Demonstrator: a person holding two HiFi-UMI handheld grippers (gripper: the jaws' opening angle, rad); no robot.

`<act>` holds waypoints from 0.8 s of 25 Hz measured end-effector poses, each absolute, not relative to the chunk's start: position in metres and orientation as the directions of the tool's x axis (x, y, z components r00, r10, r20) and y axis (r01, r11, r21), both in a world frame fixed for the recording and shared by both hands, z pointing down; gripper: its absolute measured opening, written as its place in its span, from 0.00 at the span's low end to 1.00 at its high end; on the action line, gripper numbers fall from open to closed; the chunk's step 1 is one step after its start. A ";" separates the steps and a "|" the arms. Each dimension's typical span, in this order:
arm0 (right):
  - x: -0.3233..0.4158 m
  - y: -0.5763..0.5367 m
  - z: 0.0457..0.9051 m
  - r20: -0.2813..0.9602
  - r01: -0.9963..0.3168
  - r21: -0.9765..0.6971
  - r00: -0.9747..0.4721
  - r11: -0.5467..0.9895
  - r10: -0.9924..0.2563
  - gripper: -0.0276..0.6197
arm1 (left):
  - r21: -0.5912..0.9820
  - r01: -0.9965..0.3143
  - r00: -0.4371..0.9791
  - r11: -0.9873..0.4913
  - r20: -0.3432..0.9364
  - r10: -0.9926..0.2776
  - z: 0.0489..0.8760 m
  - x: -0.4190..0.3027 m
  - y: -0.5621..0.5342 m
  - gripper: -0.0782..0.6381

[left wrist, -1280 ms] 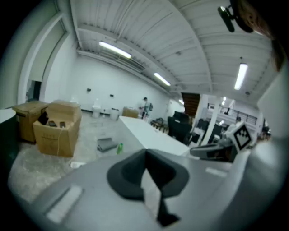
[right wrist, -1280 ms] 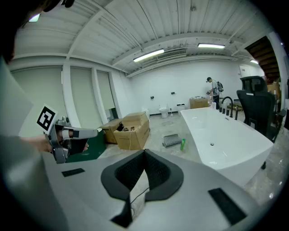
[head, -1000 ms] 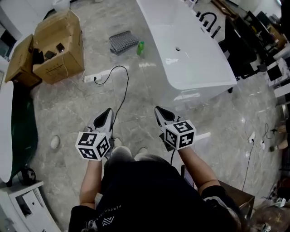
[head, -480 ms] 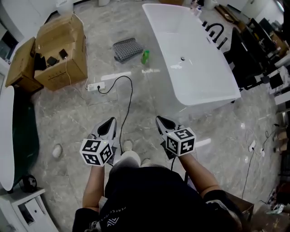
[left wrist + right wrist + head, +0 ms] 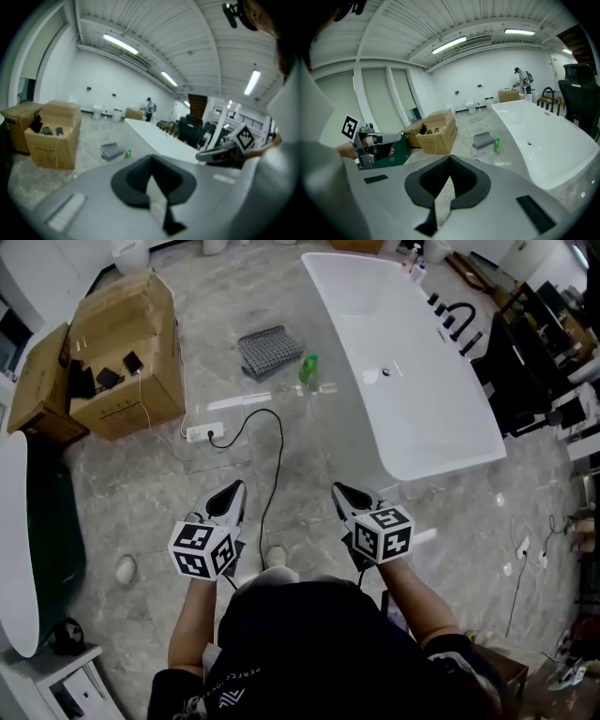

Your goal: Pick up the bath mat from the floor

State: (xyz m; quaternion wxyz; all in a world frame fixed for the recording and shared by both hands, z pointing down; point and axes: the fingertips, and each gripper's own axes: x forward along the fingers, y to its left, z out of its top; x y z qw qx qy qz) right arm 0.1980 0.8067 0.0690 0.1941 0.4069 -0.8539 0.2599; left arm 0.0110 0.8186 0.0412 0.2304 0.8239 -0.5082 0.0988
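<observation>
The bath mat (image 5: pixel 267 350) is a small grey gridded mat lying flat on the marble floor, far ahead of me, next to a green bottle (image 5: pixel 308 368). It also shows in the left gripper view as the mat (image 5: pixel 111 151) and in the right gripper view as the mat (image 5: pixel 483 139). My left gripper (image 5: pixel 232 489) and right gripper (image 5: pixel 342 491) are held side by side at waist height, well short of the mat. Both are shut with nothing between the jaws, as the left gripper (image 5: pixel 151 161) and right gripper (image 5: pixel 450 159) show.
A white bathtub (image 5: pixel 403 352) runs along the right of the mat. Open cardboard boxes (image 5: pixel 127 343) stand at the left. A power strip (image 5: pixel 203 433) and its black cable (image 5: pixel 272 474) lie on the floor between me and the mat. A dark green object (image 5: pixel 52 512) sits at far left.
The mat, tub and boxes have slid lower in the head view as I walk closer. Both grippers stay shut and keep their places in front of me.
</observation>
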 end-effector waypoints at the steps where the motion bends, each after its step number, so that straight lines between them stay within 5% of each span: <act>1: 0.194 0.802 0.070 0.547 -0.799 -0.287 -0.589 0.528 -0.594 0.04 | 0.278 -0.882 0.467 -0.381 0.400 -0.789 0.043 0.006 0.814 0.12; 20: 0.179 0.653 0.087 0.570 -0.813 -0.286 -0.570 0.507 -0.592 0.04 | 0.268 -0.906 0.417 -0.328 0.427 -0.802 0.062 -0.031 0.672 0.12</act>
